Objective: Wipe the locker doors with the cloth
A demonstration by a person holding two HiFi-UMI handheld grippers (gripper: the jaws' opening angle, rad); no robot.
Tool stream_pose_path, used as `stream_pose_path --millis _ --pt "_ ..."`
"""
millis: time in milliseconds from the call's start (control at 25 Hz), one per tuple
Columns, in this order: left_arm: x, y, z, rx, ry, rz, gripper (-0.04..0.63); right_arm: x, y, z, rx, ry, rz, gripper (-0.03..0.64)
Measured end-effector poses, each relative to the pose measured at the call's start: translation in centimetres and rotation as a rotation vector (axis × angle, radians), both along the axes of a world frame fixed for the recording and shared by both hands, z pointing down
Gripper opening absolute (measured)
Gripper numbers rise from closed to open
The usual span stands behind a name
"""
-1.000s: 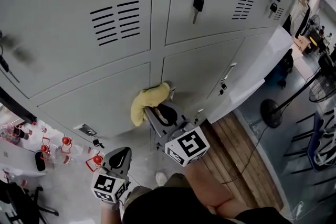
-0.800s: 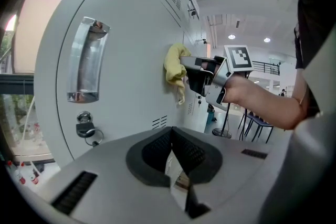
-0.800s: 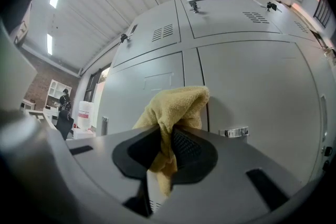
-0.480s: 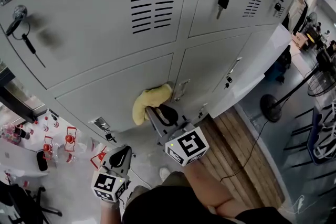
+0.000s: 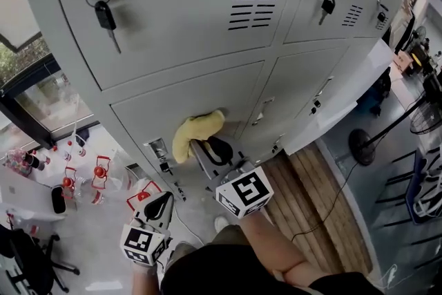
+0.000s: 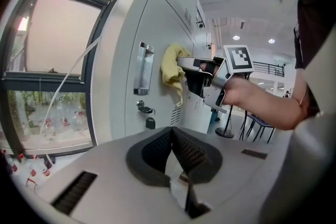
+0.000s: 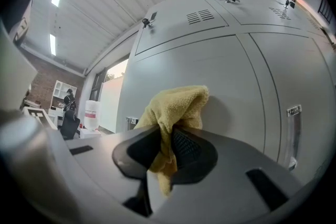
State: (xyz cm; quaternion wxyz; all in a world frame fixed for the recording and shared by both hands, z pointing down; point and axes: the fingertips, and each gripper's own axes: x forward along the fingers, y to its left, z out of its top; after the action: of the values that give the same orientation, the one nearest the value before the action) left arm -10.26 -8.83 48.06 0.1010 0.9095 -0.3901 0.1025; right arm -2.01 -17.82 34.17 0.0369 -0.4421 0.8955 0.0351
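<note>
Against the lower door (image 5: 155,114) of the grey lockers (image 5: 186,3), at twelve o'clock from our right gripper (image 5: 206,147), the yellow cloth (image 5: 197,133) sits pressed to the smooth painted metal. That gripper's jaws are clamped on the cloth's folds, and a tail of it hangs down between them. Our left gripper (image 5: 159,204) hangs at seven o'clock from the right one, well apart from the lockers, with its jaws together and nothing in them.

The door above carries vent slots (image 5: 253,8), and a key (image 5: 105,13) dangles from its lock at eleven o'clock. At nine o'clock we see a dark-framed window (image 5: 34,90). Red-capped bottles (image 5: 100,170) stand below it on the pale floor (image 5: 90,249). At four o'clock a wooden strip (image 5: 311,193) runs along the locker base, with a fan stand (image 5: 359,147) just beyond it.
</note>
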Motion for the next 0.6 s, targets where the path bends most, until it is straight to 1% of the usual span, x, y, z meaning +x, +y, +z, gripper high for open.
stream_pose_path --millis 320,600 --pt "-3.7 1.5 -0.1 0.006 0.009 -0.066 0.009 -4.7 1.1 -0.5 0.005 0.005 -0.066 0.071" --pt "-6.3 2.4 0.2 0.01 0.012 -0.115 0.009 -7.3 1.8 -1.1 0.023 0.002 -0.107 0.071"
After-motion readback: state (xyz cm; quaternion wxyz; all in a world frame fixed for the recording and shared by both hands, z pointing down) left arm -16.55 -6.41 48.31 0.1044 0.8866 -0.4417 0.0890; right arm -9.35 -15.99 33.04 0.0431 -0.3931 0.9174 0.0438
